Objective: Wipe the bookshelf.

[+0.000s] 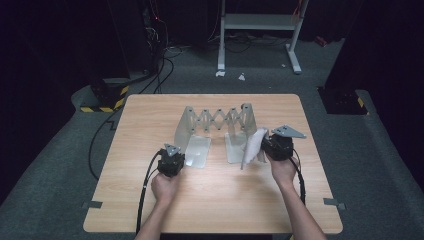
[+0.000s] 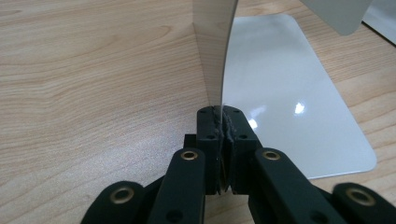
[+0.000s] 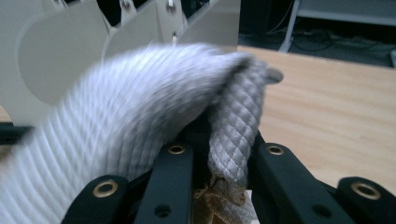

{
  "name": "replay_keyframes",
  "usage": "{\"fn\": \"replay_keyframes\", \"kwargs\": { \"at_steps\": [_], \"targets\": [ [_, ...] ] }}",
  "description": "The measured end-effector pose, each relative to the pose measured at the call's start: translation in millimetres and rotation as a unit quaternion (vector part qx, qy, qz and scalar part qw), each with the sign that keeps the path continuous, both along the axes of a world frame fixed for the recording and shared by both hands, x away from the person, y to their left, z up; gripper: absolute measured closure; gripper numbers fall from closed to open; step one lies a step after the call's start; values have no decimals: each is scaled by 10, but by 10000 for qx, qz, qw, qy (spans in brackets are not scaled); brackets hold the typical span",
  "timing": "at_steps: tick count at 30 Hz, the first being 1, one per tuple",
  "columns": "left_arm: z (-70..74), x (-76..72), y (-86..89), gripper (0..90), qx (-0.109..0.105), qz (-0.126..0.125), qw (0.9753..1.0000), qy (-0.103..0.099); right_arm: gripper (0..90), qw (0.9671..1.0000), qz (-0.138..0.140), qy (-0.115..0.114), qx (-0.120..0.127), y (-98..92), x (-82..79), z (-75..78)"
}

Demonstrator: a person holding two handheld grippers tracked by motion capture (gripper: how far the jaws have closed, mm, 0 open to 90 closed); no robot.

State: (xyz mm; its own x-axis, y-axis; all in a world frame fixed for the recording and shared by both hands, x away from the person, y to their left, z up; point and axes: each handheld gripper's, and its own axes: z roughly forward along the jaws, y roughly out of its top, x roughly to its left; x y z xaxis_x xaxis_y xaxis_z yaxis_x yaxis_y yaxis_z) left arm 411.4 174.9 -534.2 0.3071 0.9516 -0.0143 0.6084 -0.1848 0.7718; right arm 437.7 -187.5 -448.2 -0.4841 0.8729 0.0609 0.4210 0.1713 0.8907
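High view: your left gripper (image 1: 175,156) sits at the left plate of the folding rack (image 1: 216,122), which stands near the middle of the table (image 1: 150,200), and your right gripper (image 1: 267,145) is beside the rack's right plate, holding a grey cloth (image 1: 254,145) that hangs from it down toward the table.

No brand, label or writing can be read on the rack, the cloth or either gripper.

In the left gripper view your left gripper (image 2: 219,122) is clenched on the thin upright wall of the rack (image 2: 212,56); the wall's edge runs straight into the closed jaws, and the rack's glossy base plate lies flat on the table just to the right of them.

In the right gripper view your right gripper (image 3: 224,163) is grasping the cloth (image 3: 140,121): a quilted fold is pinched between the jaws, and the ribbed part drapes over the left jaw, blurred. The rack's pale panels (image 3: 60,60) stand close behind the cloth.
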Motion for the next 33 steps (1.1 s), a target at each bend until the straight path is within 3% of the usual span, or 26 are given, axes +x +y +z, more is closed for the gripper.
{"fn": "replay_keyframes", "kwargs": {
  "at_steps": [10, 21, 28, 33],
  "targets": [
    [0, 1, 1, 854, -6, -18, 10000, 0, 814, 9990, -63, 373, -220, 87, 43, -394],
    [0, -3, -11, 854, 47, -9, 10000, -29, 814, 9962, -146, 819, -264, 109, 130, -733],
    [0, -4, -7, 853, 22, -36, 10000, -24, 814, 9961, -157, 852, -183, 92, 149, -720],
    [0, -1, 12, 853, -64, -67, 10000, 17, 814, 9976, -129, 681, -56, 44, 138, -572]
  ]
}}
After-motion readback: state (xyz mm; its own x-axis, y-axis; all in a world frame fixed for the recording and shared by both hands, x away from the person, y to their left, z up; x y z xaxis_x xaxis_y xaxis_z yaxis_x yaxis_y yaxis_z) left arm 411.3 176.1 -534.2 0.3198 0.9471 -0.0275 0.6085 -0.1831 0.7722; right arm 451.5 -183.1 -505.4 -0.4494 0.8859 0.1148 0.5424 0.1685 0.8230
